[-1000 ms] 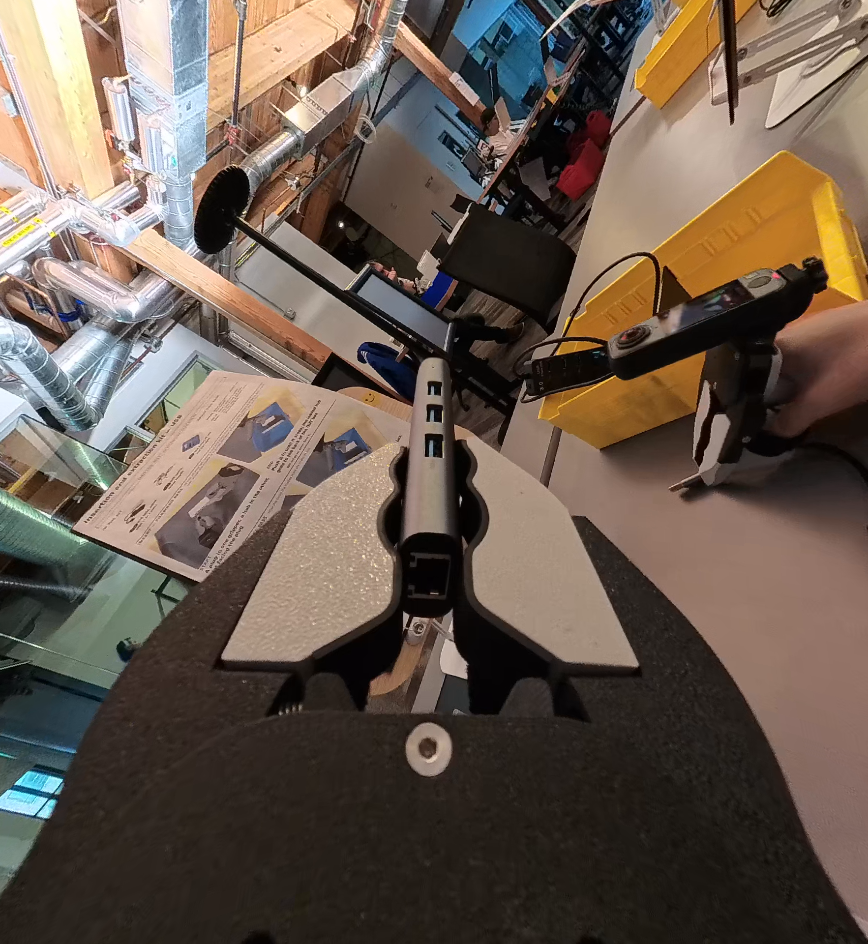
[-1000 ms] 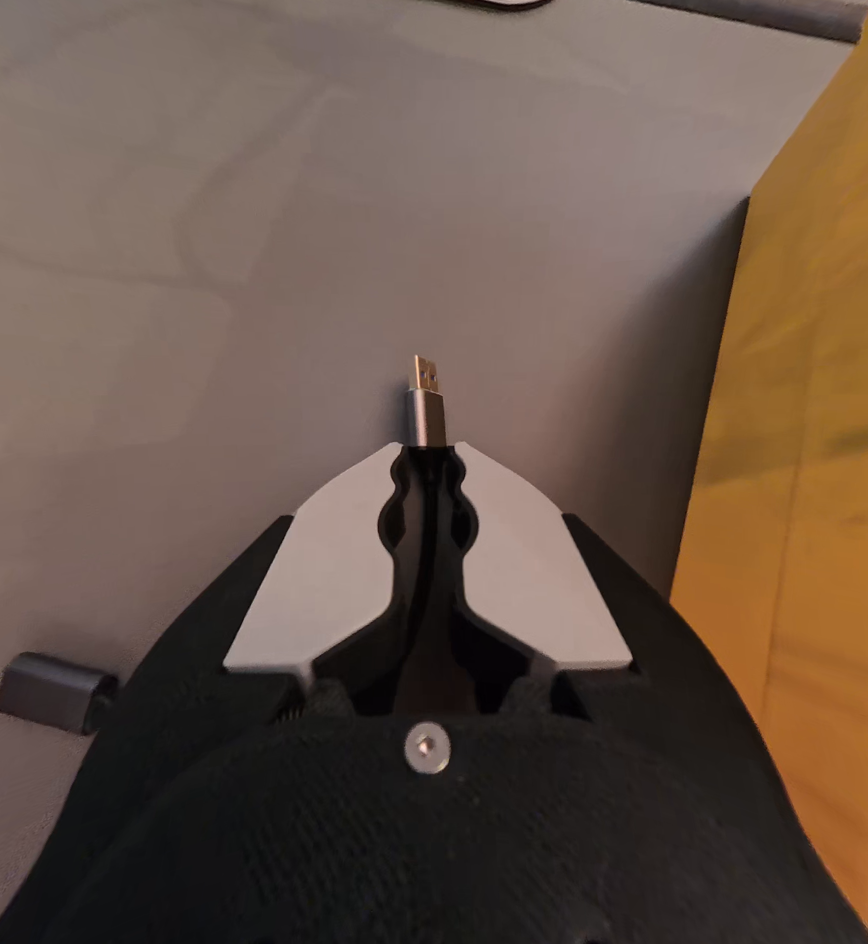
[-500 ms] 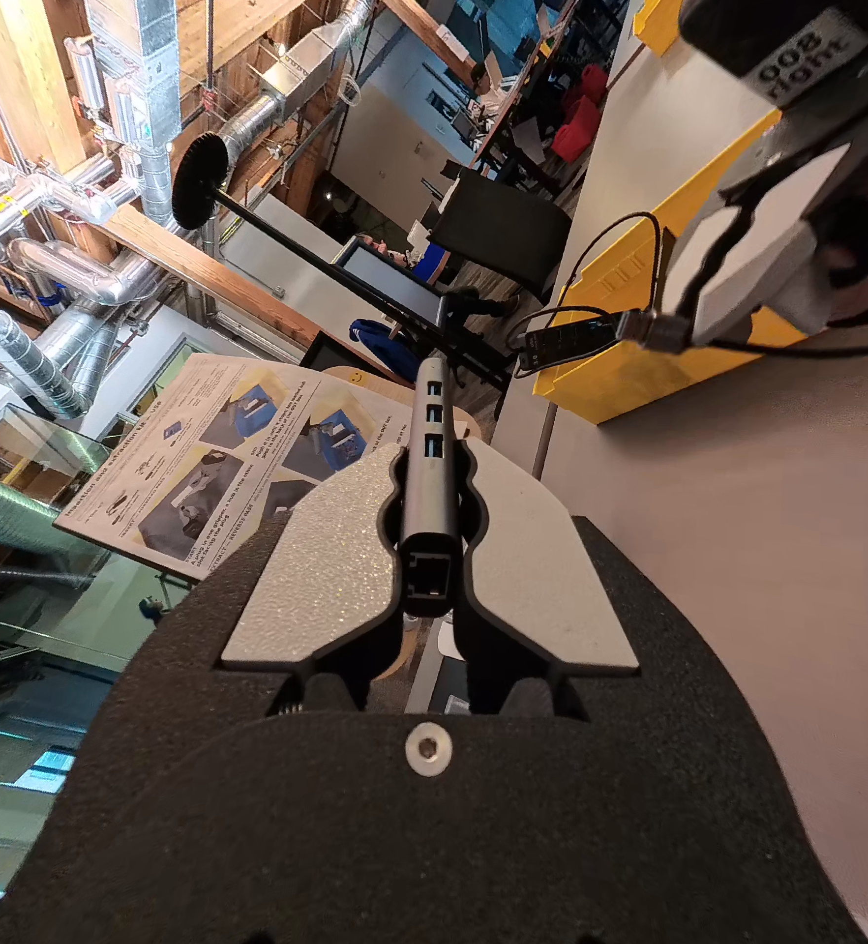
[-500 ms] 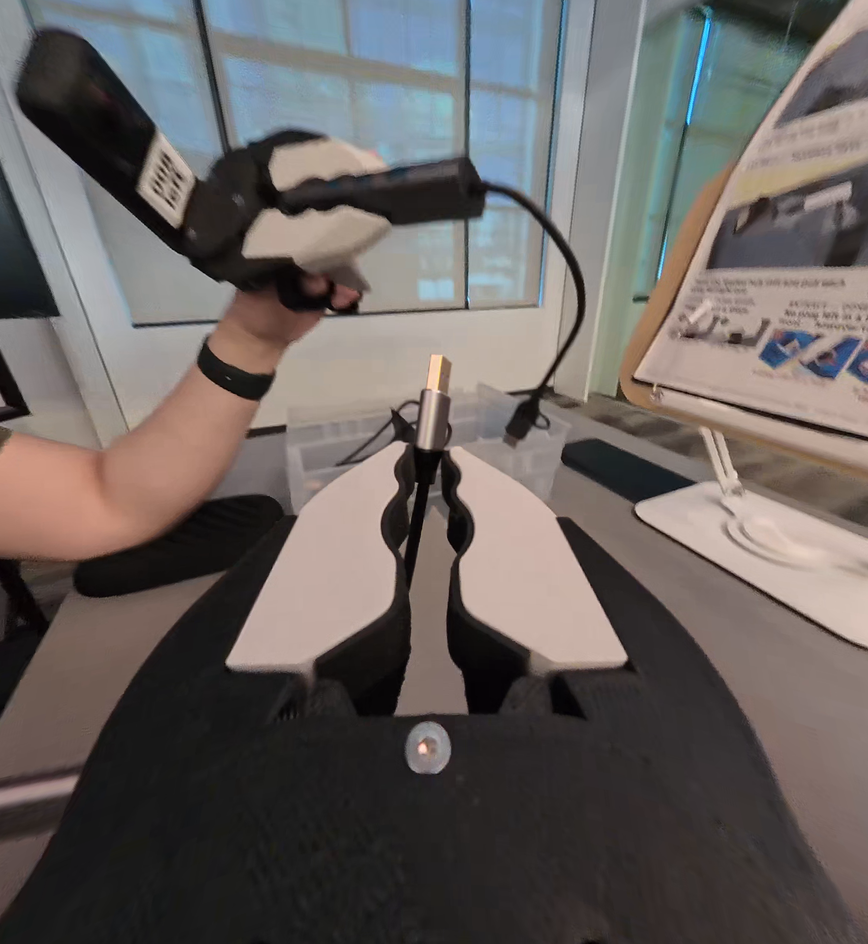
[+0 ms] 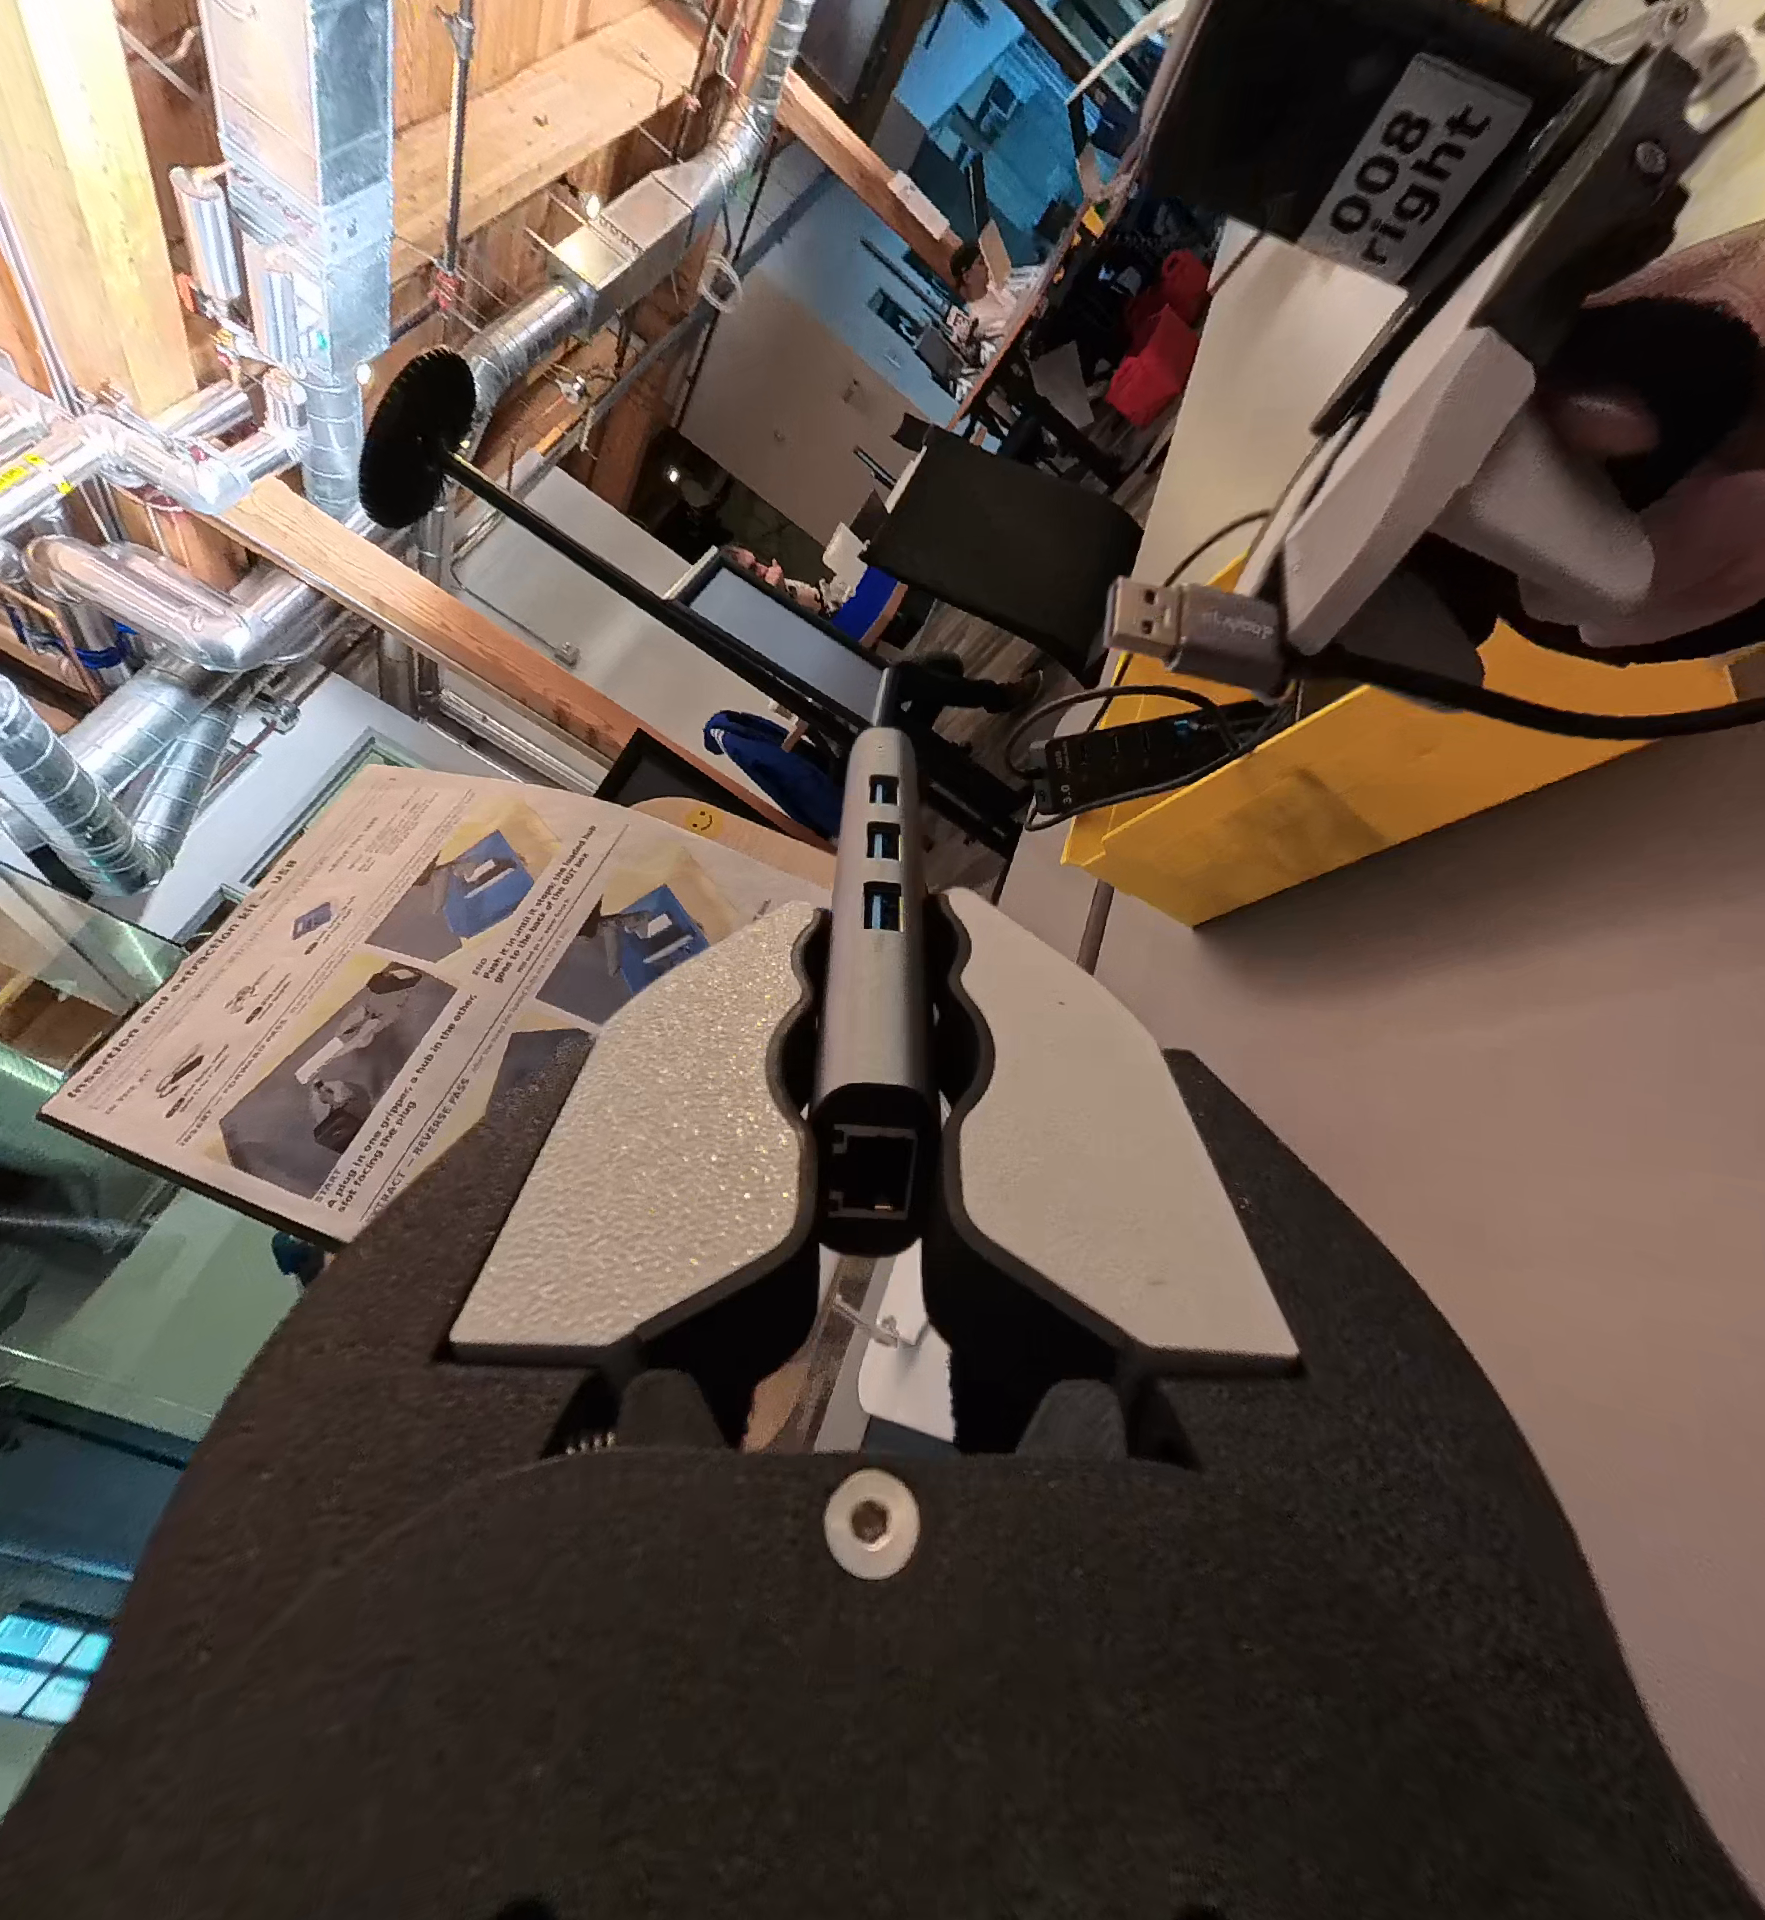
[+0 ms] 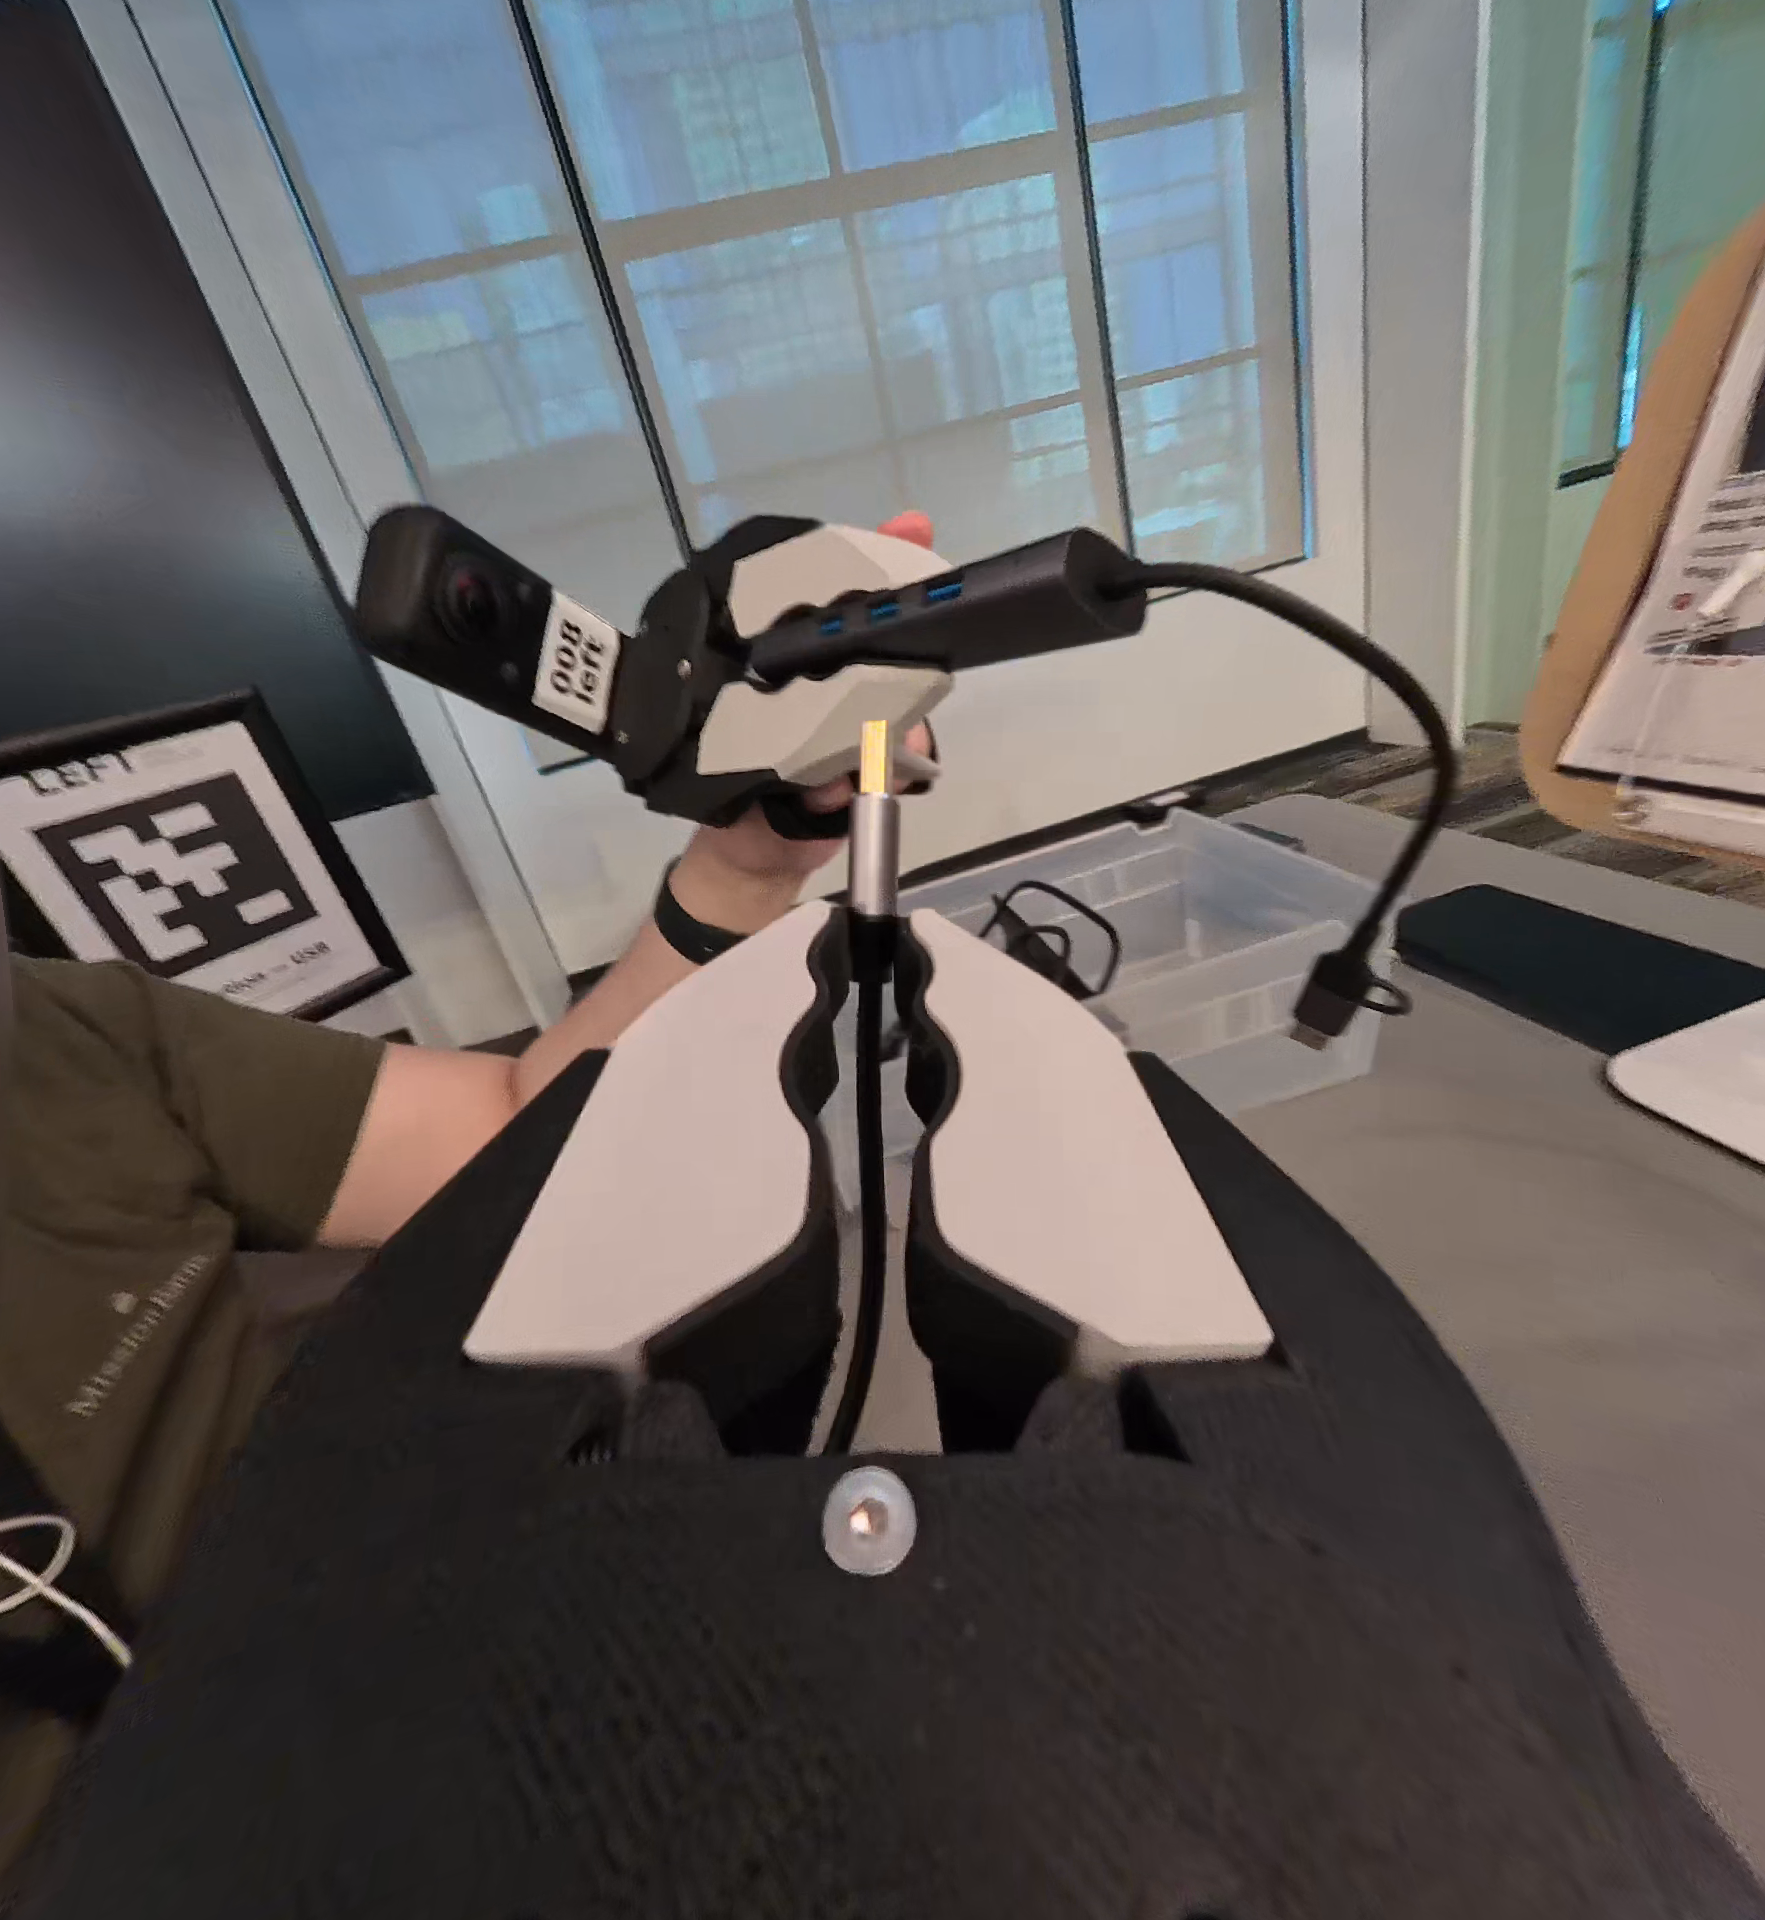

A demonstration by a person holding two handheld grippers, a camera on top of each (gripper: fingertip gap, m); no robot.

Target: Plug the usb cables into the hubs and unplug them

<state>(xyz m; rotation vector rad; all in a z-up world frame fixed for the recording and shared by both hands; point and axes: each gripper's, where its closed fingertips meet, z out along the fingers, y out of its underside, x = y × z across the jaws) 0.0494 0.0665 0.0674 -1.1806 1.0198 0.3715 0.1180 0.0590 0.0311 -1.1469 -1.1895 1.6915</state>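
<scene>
Grey tabletop (image 5: 1480,1091) lies below both raised grippers. Left gripper (image 5: 873,925) is clamped on a dark USB hub (image 5: 873,997), ports up; right gripper (image 6: 870,925) pinches a black cable behind its silver USB plug (image 6: 873,831), near the hub but apart.

This is an open-plan lab or workshop in a converted industrial building: bare timber beams (image 5: 78,208) and silver ventilation ducts (image 5: 296,187) run overhead, and rows of work desks with chairs and monitors stretch off into the distance. Close by, a grey desk (image 5: 1480,1143) carries a yellow parts bin (image 5: 1325,821), a clear plastic tub (image 6: 1221,935) of cables, and an illustrated instruction sheet (image 5: 358,997) propped on a stand. A framed black-and-white marker card (image 6: 171,883) leans by tall gridded windows (image 6: 805,260).
</scene>
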